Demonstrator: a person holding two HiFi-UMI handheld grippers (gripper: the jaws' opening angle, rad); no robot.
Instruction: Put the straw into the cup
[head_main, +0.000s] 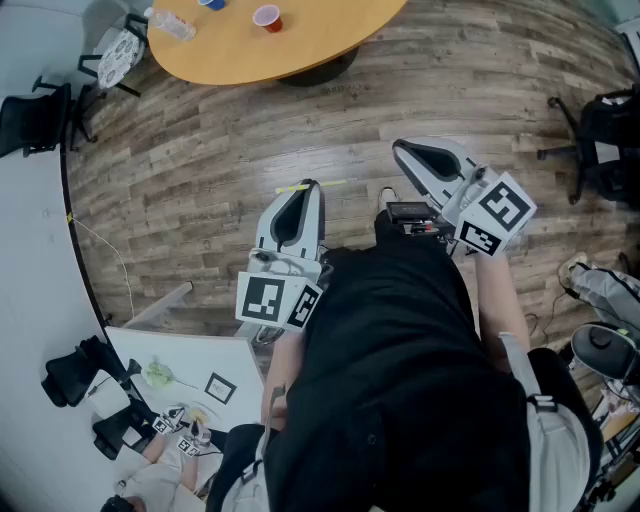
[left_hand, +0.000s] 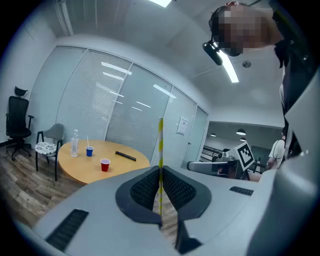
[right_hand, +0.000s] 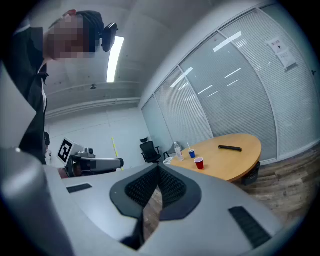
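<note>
Left tongs: my left gripper (left_hand: 160, 172) has its jaws almost closed, pinching the straw (left_hand: 160, 145). The grip is low on the stem, so most of the length stands free above the pads.
Straw: yellow-and-white striped, upright between the left pads and touching nothing else. I judge the upright hold is meant to keep the long free part ready for lowering into a cup.
Right tongs: my right gripper (right_hand: 159, 167) has its jaws pressed together with nothing between them. It is held out level beside the left one, probably only as a spare hand to steady a cup.
Table: the round wooden table (left_hand: 80, 167) is well ahead of me across bare floor, so neither gripper is over it yet.
Red cup: the red cup (left_hand: 105, 165) stands alone, toward the table edge nearest me. It shows no straw, so I take it to be the target.
Blue cup: the blue cup (left_hand: 89, 151) sits farther in, just beside the water bottle (left_hand: 75, 143) and near the edge by the chair (left_hand: 47, 145). It already has a straw in it.
Black bar: a black bar (left_hand: 126, 156) lies flat farther in than the red cup, apart from the cups.
Stage: the straw is in hand and is being carried; the approach to the table is not yet done.
</note>
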